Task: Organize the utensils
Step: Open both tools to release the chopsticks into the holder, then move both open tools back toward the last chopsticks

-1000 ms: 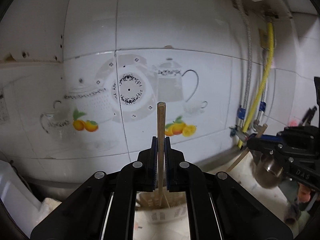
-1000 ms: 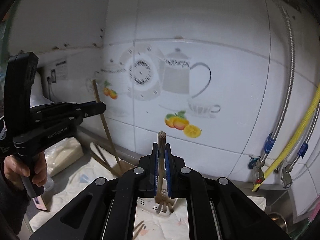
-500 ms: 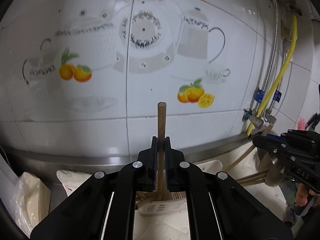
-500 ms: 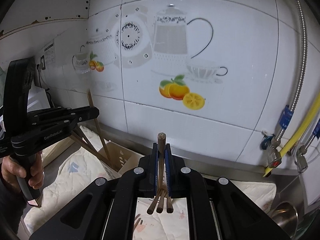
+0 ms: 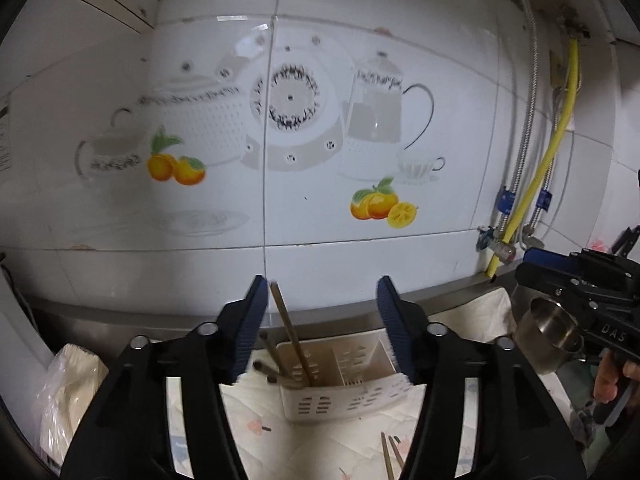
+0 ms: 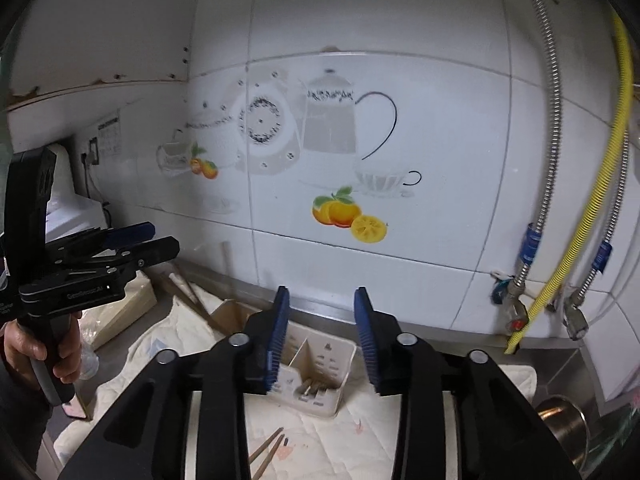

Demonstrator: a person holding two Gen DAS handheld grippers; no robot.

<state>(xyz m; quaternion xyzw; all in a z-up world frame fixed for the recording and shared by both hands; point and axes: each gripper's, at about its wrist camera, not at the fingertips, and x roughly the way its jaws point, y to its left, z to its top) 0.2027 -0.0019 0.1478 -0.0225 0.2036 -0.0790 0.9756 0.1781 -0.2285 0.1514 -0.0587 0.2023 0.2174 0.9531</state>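
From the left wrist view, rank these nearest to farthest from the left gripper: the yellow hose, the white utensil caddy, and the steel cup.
Measured from the left gripper:
1. White utensil caddy, just below and ahead of the open jaws, on the cloth.
2. Steel cup, off to the right, by the right gripper.
3. Yellow hose, far right, up against the tiled wall.

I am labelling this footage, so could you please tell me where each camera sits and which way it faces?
Left wrist: on the left gripper, facing the tiled wall over the caddy; its open fingers and the right gripper show.
Right wrist: on the right gripper, facing the wall; open fingers, the left gripper and hand show.
Shared: wall, caddy, cup.
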